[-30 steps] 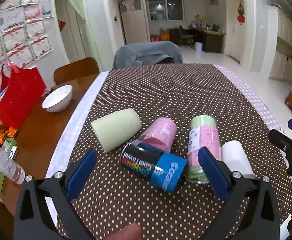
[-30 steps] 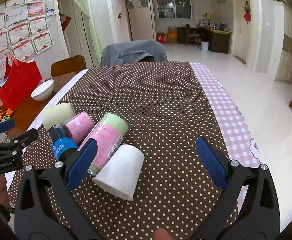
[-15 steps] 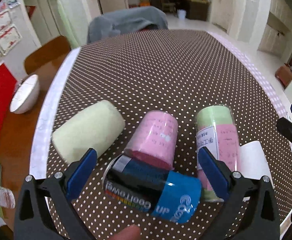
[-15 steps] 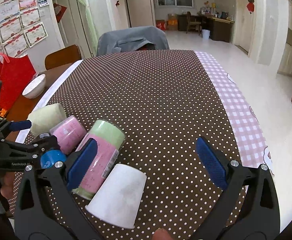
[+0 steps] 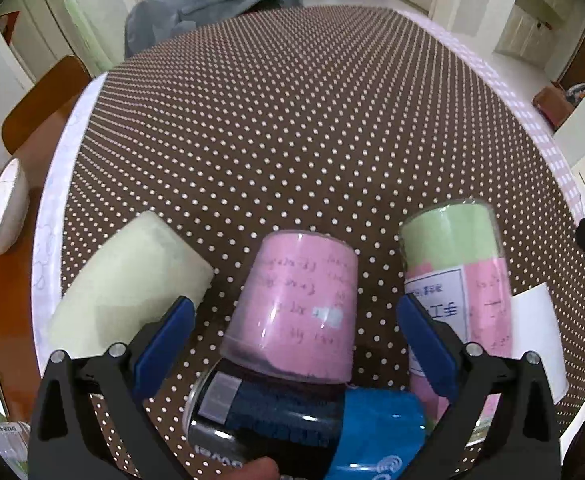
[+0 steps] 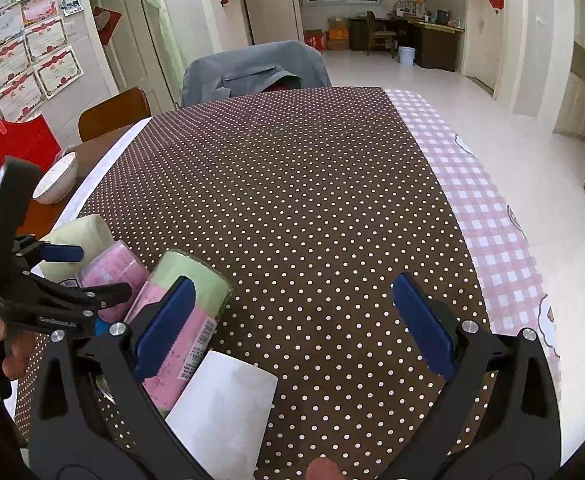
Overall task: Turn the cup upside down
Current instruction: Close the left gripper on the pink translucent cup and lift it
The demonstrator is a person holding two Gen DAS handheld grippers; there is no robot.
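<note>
Several cups lie on their sides at the near edge of the brown dotted tablecloth [image 5: 292,120]. My left gripper [image 5: 296,324] is open, its blue fingers on either side of the pink cup [image 5: 296,312], above the blue-black can [image 5: 292,424]. A pale green cup [image 5: 132,284] lies to its left, a green-pink cup [image 5: 452,264] and a white cup [image 5: 536,328] to its right. My right gripper [image 6: 292,320] is open and empty over bare cloth, right of the green-pink cup [image 6: 188,304] and white cup [image 6: 224,400]. The left gripper [image 6: 68,280] shows there over the pink cup [image 6: 112,276].
A white bowl [image 5: 0,208] and a red bag [image 6: 16,148] sit on the bare wood at the left. A chair with a grey jacket [image 6: 252,68] stands at the table's far end. Pink checked cloth [image 6: 488,208] hangs at the right edge.
My left gripper has moved forward and down over the blue-black can, so the pink cup now sits between its fingers. The right gripper has edged forward slightly.
</note>
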